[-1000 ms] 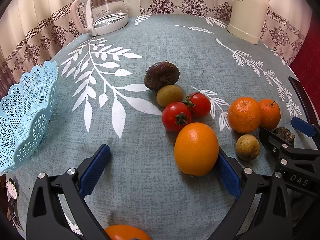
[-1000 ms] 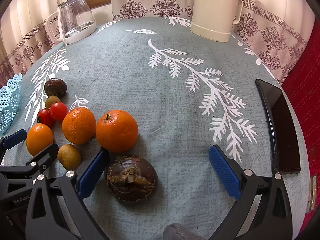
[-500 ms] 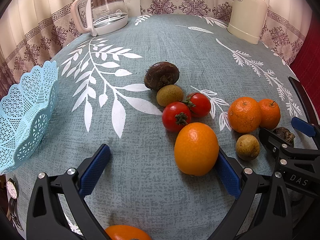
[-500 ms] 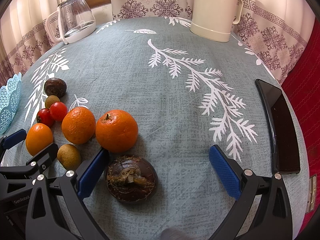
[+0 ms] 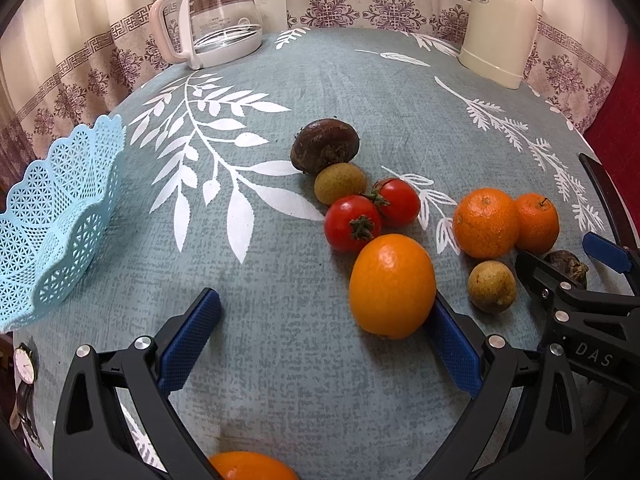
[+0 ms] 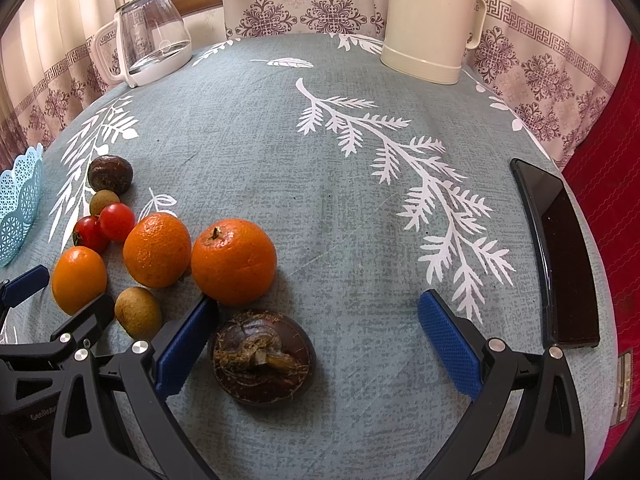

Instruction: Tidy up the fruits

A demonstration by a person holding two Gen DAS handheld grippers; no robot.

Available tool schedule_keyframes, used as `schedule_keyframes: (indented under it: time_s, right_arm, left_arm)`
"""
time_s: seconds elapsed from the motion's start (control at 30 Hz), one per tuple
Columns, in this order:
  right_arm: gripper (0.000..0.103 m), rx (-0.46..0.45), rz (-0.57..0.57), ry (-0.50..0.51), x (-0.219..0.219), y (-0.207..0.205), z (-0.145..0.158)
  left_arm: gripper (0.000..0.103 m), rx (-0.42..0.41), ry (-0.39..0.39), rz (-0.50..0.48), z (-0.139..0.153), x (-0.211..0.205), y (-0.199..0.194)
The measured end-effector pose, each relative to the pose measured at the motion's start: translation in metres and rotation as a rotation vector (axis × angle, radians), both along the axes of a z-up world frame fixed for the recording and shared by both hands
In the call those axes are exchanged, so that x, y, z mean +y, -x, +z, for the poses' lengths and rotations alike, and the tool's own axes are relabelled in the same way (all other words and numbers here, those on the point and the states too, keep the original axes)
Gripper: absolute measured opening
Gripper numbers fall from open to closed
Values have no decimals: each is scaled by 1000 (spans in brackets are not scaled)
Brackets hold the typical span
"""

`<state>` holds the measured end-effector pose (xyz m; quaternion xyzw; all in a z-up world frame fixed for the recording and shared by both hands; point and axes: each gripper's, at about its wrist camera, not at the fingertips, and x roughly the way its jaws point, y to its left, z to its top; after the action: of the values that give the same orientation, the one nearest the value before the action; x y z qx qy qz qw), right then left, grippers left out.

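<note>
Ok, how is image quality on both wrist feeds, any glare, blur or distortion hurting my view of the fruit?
Left wrist view: sharp, soft daylight, small highlight on the smooth orange, heavy fisheye bending of the table edge, dark corners. Right wrist view: equally sharp, brown husked fruit crisp with a faint shadow, glass jug backlit by the window, curtains slightly washed out.

Soft daylight comes through the pale patterned curtains (image 6: 532, 40) at the back, even and fairly bright. Faint shadows under the smooth orange fruit (image 5: 392, 286). Small glare on the clear glass jug (image 5: 222, 12). Sharp focus; fisheye bends the edges, corners black.
</note>
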<state>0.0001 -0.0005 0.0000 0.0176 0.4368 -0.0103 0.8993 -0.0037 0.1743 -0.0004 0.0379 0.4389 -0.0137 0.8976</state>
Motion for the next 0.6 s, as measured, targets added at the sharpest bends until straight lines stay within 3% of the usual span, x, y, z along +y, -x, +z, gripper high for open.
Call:
schedule_keyframes:
  time_s: [0.6]
  right_arm:
    - [98, 0, 0, -3, 0, 0, -2]
  left_arm:
    - [101, -5, 6, 0, 0, 0, 0]
